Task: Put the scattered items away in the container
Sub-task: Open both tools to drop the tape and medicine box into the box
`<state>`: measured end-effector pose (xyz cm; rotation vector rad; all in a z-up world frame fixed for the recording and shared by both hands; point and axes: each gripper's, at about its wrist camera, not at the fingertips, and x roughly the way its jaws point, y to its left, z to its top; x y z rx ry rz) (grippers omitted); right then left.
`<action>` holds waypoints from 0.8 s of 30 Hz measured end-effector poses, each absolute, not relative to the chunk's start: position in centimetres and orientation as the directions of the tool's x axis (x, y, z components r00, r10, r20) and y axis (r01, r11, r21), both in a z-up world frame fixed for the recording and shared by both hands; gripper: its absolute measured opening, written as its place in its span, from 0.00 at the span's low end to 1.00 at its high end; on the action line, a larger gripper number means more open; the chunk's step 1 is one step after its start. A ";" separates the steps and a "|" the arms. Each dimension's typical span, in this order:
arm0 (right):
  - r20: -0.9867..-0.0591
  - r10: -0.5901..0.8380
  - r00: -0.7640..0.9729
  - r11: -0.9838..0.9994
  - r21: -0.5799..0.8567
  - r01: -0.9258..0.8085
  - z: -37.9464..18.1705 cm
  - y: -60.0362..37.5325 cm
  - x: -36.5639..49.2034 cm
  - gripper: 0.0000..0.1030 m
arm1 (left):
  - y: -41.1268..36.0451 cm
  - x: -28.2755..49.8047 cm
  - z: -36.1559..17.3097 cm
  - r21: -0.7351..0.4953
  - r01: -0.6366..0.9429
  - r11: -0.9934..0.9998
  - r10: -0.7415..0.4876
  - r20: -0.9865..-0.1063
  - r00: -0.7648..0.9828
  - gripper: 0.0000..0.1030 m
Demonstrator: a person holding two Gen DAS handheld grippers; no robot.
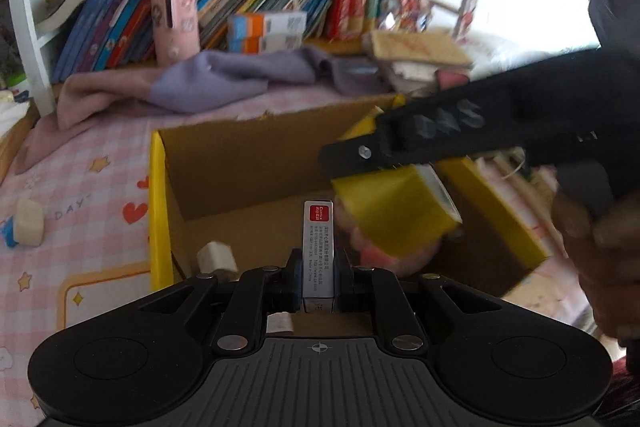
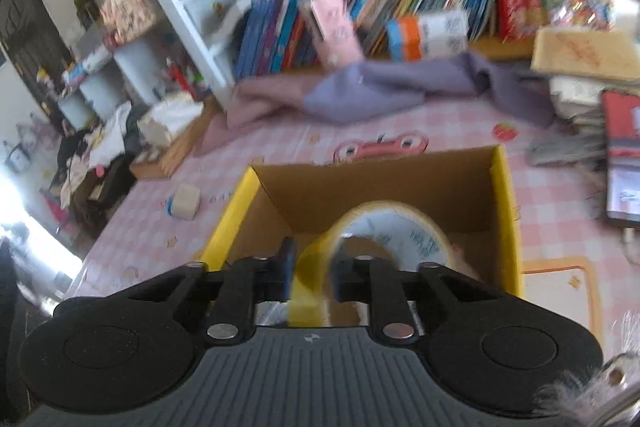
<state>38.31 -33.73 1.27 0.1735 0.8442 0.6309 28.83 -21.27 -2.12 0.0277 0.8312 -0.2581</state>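
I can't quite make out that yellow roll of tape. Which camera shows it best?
The right wrist view: the tape roll shows its ring shape and pale core, pinched at its rim over the cardboard box. The left wrist view shows it only side-on, under the right gripper.

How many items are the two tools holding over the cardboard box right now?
2. The left tool grips a small grey box; the right tool grips a yellow tape roll. Both are above the open cardboard box. More items may lie hidden inside.
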 end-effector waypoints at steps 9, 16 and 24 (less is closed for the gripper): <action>-0.729 0.574 0.374 0.786 0.362 -0.501 -1.9 -30.3 43.6 0.10 | -22.3 30.6 -3.7 -0.031 0.206 0.978 -0.151 -0.786 0.600 0.13; -0.768 0.560 0.311 0.772 0.347 -0.533 -3.4 -28.6 44.4 0.10 | -22.6 31.3 -4.9 -0.040 0.201 0.979 -0.148 -0.816 0.558 0.13; -0.779 0.554 0.293 0.755 0.322 -0.571 -4.2 -27.0 43.9 0.11 | -22.1 31.4 -5.7 -0.049 0.165 0.985 -0.132 -0.830 0.541 0.13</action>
